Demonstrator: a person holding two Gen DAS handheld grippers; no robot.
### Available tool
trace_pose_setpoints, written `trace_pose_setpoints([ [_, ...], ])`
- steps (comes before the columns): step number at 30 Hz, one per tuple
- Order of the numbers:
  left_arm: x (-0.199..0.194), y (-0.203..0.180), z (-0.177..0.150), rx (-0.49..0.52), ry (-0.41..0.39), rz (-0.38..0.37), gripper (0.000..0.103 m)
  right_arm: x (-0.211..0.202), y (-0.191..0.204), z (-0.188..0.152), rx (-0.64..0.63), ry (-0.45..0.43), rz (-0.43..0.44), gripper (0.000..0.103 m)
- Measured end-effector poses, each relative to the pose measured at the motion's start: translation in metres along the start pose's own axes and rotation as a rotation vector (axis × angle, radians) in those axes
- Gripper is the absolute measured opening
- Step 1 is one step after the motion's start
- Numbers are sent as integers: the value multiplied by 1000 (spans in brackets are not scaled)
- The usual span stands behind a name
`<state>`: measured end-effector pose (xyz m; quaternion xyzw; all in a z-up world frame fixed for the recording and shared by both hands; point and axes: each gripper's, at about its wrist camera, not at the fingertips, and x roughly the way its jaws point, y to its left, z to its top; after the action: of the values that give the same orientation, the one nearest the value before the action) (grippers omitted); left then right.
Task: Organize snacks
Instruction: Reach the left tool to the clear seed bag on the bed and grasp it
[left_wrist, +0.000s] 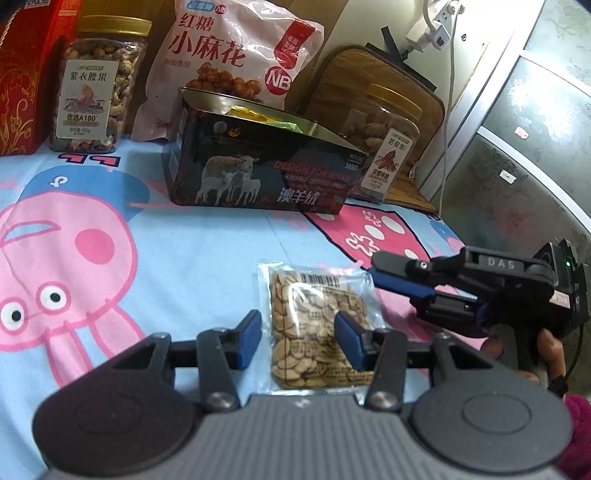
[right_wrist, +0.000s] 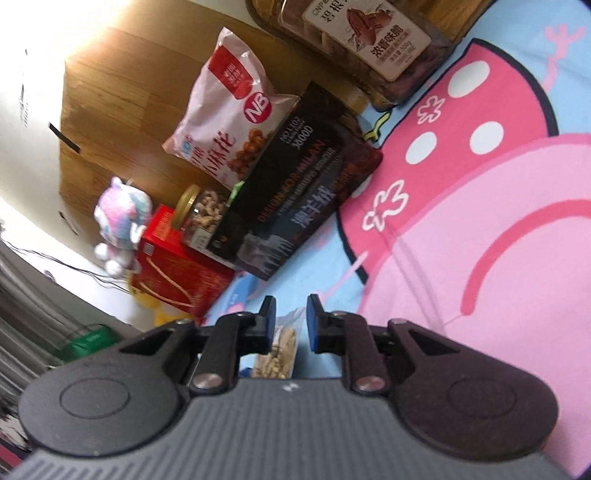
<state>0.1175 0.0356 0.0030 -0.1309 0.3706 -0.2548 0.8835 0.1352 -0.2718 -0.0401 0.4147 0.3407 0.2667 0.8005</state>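
A clear packet of seeds lies flat on the cartoon bedsheet. My left gripper is open just above its near half, one blue pad each side. My right gripper comes in from the right, tilted, its tips at the packet's right edge; its jaws stand apart. In the right wrist view the right gripper is open with the packet between and below its fingers. An open dark tin box with small snack packets inside stands behind.
Along the back stand a red gift box, a nut jar, a pink snack bag and a second jar. A wardrobe and cable are at right. A plush toy sits beyond the red box.
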Motion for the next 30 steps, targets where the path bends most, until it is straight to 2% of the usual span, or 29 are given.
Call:
trace_pose_setpoints([
  [2, 0, 0, -1, 7, -8, 1, 45, 1, 0, 0, 5, 6, -6, 27],
  [7, 1, -7, -4, 54, -16, 32, 44, 6, 17, -7, -132, 19, -112, 27],
  [9, 2, -10, -4, 74, -17, 44, 44, 6, 19, -9, -149, 19, -126, 28],
  [11, 2, -10, -5, 80, -19, 47, 44, 4, 15, -8, -116, 18, -101, 33],
  [14, 1, -6, -4, 54, -20, 28, 47, -5, -3, 0, 44, -1, 68, 37],
  [15, 1, -4, -3, 42, -19, 21, 46, -6, -8, 2, 91, -1, 96, 37],
  [17, 2, -3, -3, 38, -17, 18, 44, -5, -12, 3, 101, 7, 73, 36],
  [24, 2, -7, -4, 51, -21, 35, 45, -6, 9, -7, -28, 57, -37, 37],
  [30, 2, -6, -5, 49, -25, 34, 45, -1, 12, -14, -20, 80, -25, 37],
])
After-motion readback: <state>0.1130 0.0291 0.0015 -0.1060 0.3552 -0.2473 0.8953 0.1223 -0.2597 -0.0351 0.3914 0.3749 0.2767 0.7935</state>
